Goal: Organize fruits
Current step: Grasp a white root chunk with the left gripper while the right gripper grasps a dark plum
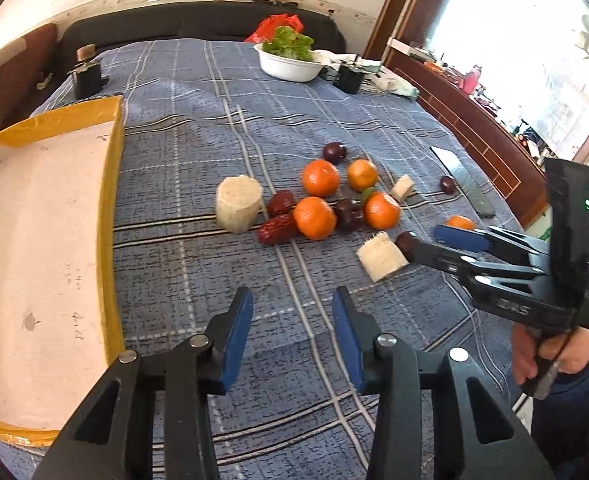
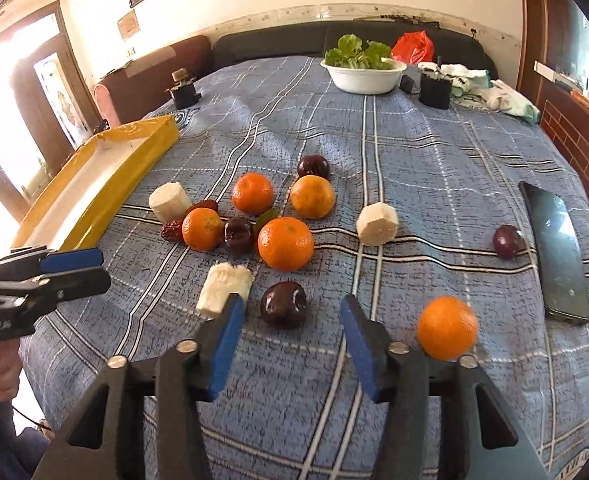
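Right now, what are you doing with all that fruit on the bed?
A person is sorting fruit with a hand-held gripper in each hand. The oranges, dark plums and red dates lie loose on the blue checked cloth. The yellow-edged tray holds nothing. The left hand-held gripper and right hand-held gripper are open, gripping nothing.

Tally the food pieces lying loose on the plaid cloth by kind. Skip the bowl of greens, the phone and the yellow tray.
Oranges: 5
Dark plums: 4
Pale cut chunks: 3
Red dates: 2
Total: 14
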A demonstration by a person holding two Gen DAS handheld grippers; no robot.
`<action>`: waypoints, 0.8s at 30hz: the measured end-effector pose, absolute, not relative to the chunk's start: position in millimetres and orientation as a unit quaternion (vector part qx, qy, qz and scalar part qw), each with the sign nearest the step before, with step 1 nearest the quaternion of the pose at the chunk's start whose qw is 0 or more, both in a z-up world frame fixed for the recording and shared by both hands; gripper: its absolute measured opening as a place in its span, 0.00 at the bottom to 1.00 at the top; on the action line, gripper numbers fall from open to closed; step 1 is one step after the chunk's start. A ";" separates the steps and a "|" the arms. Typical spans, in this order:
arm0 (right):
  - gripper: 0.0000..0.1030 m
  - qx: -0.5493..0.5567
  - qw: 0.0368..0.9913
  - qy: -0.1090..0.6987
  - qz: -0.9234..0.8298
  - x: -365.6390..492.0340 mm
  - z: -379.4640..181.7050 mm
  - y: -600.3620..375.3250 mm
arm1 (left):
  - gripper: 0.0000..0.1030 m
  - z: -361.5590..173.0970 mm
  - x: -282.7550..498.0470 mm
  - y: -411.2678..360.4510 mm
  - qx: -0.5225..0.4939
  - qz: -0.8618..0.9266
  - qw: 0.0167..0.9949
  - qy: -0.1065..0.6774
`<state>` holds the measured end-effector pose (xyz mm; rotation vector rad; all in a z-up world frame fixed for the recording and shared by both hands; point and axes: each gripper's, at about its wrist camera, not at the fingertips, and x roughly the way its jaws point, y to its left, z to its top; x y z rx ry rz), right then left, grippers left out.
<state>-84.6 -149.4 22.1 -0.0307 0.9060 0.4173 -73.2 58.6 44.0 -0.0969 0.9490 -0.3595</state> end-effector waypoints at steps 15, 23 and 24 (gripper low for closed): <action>0.31 0.049 0.882 0.416 0.214 -78.6 14.3 -168.0 | 0.37 41.0 -52.1 2.5 -0.064 -0.214 0.845 0.487; 0.31 0.140 0.883 0.392 0.217 -77.9 15.3 -200.6 | 0.37 25.5 -33.8 -30.8 -0.044 -0.200 0.838 0.506; 0.31 0.143 0.883 0.389 0.220 -78.2 16.0 -200.9 | 0.37 23.6 -32.9 -32.1 -0.043 -0.195 0.839 0.506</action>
